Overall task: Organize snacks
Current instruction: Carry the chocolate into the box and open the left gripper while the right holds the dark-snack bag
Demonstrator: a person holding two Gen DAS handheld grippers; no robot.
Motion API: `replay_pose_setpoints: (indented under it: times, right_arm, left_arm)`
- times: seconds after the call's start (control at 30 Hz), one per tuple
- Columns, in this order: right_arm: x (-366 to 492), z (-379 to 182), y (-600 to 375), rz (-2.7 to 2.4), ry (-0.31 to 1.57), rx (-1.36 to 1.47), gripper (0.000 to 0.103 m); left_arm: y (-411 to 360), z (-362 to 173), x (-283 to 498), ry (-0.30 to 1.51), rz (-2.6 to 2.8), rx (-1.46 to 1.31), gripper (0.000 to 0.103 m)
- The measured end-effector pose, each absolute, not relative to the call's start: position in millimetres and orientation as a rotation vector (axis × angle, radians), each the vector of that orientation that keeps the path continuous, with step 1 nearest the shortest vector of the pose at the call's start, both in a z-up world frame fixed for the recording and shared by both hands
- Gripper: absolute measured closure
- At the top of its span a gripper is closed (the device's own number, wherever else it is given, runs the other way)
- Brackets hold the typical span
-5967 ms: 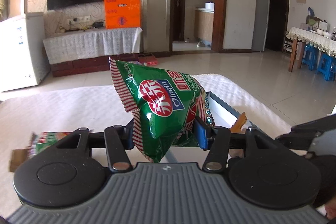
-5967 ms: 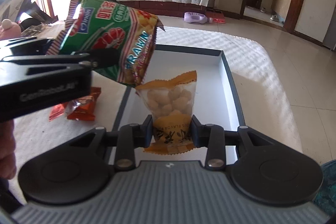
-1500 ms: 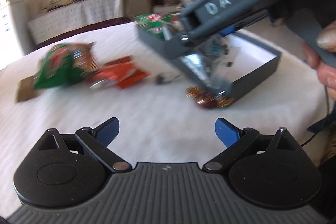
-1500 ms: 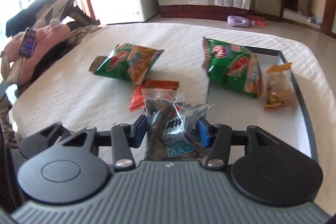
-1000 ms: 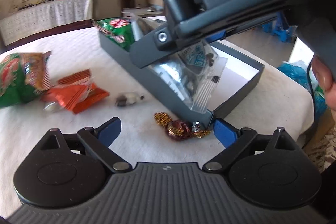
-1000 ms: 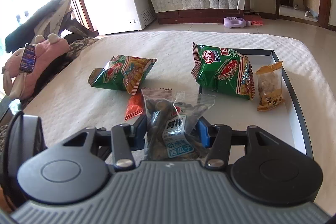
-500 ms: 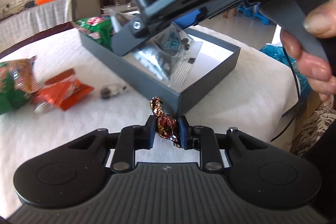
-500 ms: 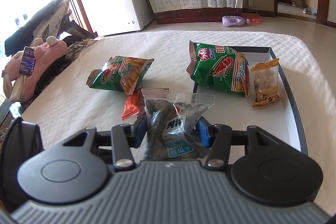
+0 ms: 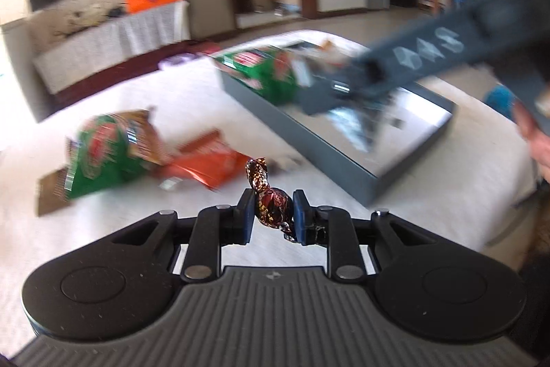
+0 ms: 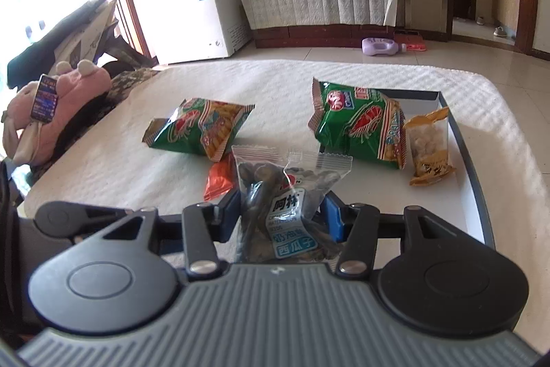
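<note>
My left gripper (image 9: 274, 207) is shut on a brown foil-wrapped candy (image 9: 271, 202) and holds it above the white tablecloth. My right gripper (image 10: 282, 217) is shut on a clear packet of dark seeds (image 10: 287, 205) near the grey tray's near left corner. The grey tray (image 10: 476, 167) holds a green prawn-cracker bag (image 10: 357, 122) and a packet of pale puffs (image 10: 429, 143). In the left wrist view the tray (image 9: 309, 140) lies to the right, with the right gripper's body (image 9: 429, 54) over it.
A second green bag (image 10: 199, 126) and an orange packet (image 10: 220, 177) lie on the cloth left of the tray; they also show in the left wrist view (image 9: 106, 147), (image 9: 206, 164). A pink plush toy (image 10: 58, 98) lies at the table's left edge.
My left gripper has lifted the candy off the cloth and swung left, away from the tray's corner. The right gripper still holds the seed packet and has barely moved.
</note>
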State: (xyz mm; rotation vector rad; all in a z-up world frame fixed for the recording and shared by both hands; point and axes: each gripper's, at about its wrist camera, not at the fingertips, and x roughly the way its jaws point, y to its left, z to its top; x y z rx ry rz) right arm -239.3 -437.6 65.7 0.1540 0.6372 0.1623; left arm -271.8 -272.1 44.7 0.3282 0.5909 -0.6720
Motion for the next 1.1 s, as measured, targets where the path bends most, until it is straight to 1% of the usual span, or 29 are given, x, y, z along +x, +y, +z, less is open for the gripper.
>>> replay_pose_setpoints:
  times: [0.2,0.37,1.1]
  right_arm:
    - [-239.5,69.6,-446.4,0.132,0.621,0.151,0.049]
    - [-241.2,71.3,-455.1,0.113,0.612,0.153,0.049]
    - [-249.3,68.9,-473.4,0.033,0.627,0.114,0.049]
  left_arm:
    - [-276.5,69.1,-253.7,0.520,-0.605,0.295,0.076]
    - [-284.5,79.6,-250.0,0.463,-0.580,0.277,0.076]
    - [-312.6,84.0,-244.6,0.404,-0.640,0.218,0.076]
